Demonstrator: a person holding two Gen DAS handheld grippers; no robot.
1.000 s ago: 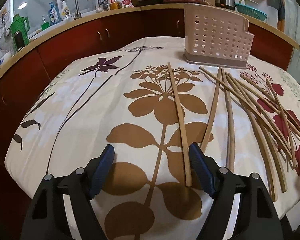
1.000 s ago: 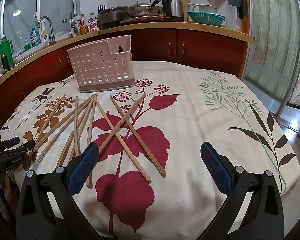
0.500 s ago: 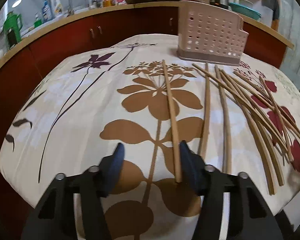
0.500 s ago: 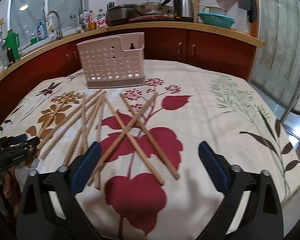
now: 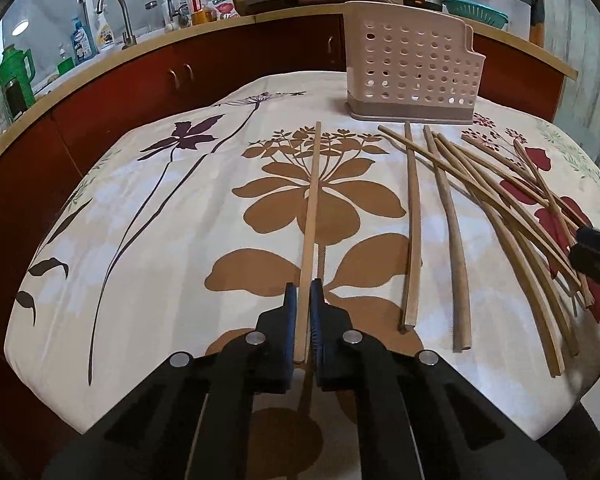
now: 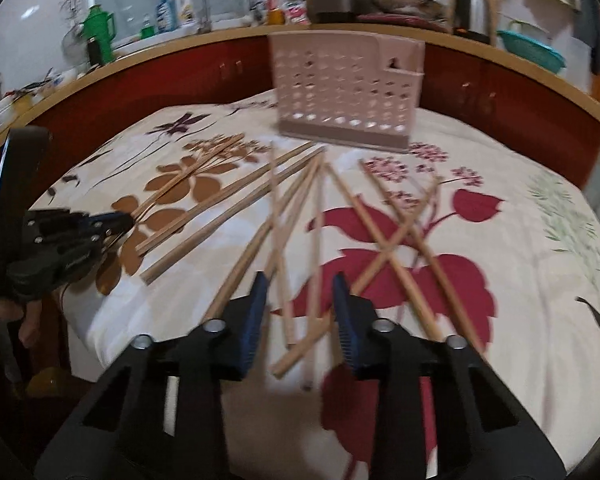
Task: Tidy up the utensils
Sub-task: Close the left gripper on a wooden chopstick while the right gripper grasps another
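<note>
Wooden chopstick (image 5: 311,216) sits pinched between the left gripper (image 5: 305,312) fingers, pointing straight ahead toward the basket (image 5: 412,68). Right gripper (image 6: 300,312) fingers are spread over loose sticks (image 6: 316,240).

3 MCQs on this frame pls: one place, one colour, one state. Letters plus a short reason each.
1. Where does the perforated holder stand?
A. far end of the table, beyond the chopsticks
B. on the kitchen counter
C. in the right claw

2. What colour are the claw finger pads?
A. red
B. blue
C. white

3. What is the left claw doing?
A. wide open above bare cloth
B. shut on a chopstick
C. holding the holder

Answers:
1 A: it sits on the floral tablecloth, past the sticks' far tips.
2 B: blue shows in the right wrist view.
3 B: the chopstick runs out from between its closed fingers.
</note>
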